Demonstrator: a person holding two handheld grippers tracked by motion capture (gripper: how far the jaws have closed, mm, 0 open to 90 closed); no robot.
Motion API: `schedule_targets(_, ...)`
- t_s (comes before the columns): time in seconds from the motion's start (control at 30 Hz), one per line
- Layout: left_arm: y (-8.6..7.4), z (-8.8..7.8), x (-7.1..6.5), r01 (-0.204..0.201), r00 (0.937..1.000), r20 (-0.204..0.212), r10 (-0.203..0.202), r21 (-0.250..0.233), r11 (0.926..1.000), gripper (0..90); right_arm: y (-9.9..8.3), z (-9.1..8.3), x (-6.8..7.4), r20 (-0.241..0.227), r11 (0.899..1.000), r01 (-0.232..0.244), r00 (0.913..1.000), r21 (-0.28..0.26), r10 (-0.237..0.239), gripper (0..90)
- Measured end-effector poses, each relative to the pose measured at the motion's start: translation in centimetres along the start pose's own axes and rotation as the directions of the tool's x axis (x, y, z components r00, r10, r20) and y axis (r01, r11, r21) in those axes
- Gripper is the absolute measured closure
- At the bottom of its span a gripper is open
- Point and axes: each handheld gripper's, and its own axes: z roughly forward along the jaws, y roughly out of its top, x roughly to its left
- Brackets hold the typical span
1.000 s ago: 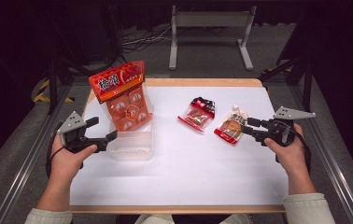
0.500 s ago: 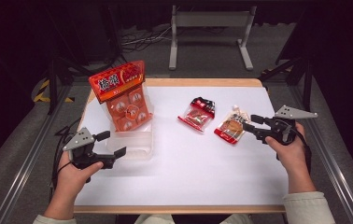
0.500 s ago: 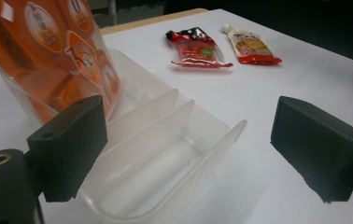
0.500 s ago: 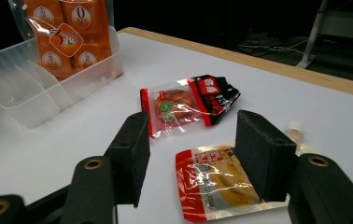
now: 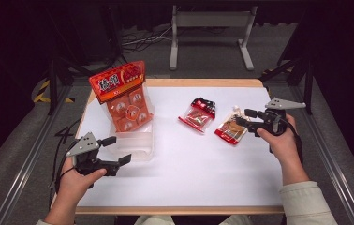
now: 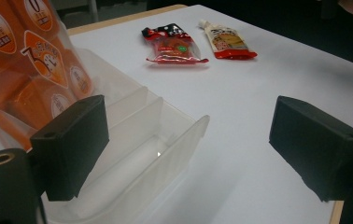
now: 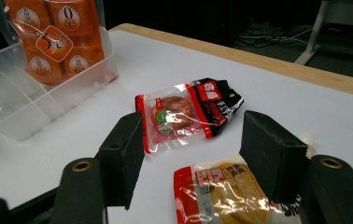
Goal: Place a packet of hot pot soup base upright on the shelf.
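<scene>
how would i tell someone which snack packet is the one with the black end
Start at the clear plastic bin holding the big orange bag on the left of the white table. Two small packets lie flat to its right; take the nearer one, the middle packet. It has a black end, while its neighbour, the yellow-and-red packet, has none.

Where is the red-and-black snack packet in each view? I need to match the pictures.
High view: the red-and-black snack packet lies at table centre, left of the yellow packet.
Left gripper view: top centre, left of the yellow packet.
Right gripper view: centre, above the yellow packet.
Shared landmark: the clear bin holding the orange bag.
</scene>
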Motion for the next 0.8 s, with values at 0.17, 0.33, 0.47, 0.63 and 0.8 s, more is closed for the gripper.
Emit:
schedule_targets(0.17, -0.6, -0.1, 0.1, -0.016, 0.9986, -0.05, 0.016, 0.008, 0.9998, 13.0, 0.9, 1.4, -0.1, 0.001, 1.0, 0.009, 1.0, -0.005, -0.009, 38.8)
schedule_targets(0.33, -1.0, -0.3, -0.2, -0.014, 0.999, -0.042, 0.014, 0.009, 0.9999, 13.7, 1.6, 3.4, 0.2, 0.007, 1.0, 0.027, 0.9996, 0.008, -0.027, 38.9)
schedule_targets(0.47, -1.3, -0.5, -0.4, -0.016, 0.9993, -0.032, 0.018, 0.048, 0.9987, 13.7, 2.2, 4.9, 0.1, 0.008, 0.999, 0.029, 0.9996, 0.029, -0.029, 38.9)
schedule_targets(0.63, -1.7, -0.5, -0.5, -0.02, 0.9996, -0.018, 0.021, 0.093, 0.9955, 13.0, 2.5, 6.5, 0.0, 0.013, 0.999, 0.023, 0.9996, 0.045, -0.024, 35.6)
schedule_targets(0.8, -2.1, -0.4, -0.6, -0.017, 0.9998, -0.01, 0.018, 0.094, 0.9954, 13.1, 2.4, 8.0, -0.3, 0.014, 0.999, 0.0, 0.9999, 0.053, 0.0, 34.9)
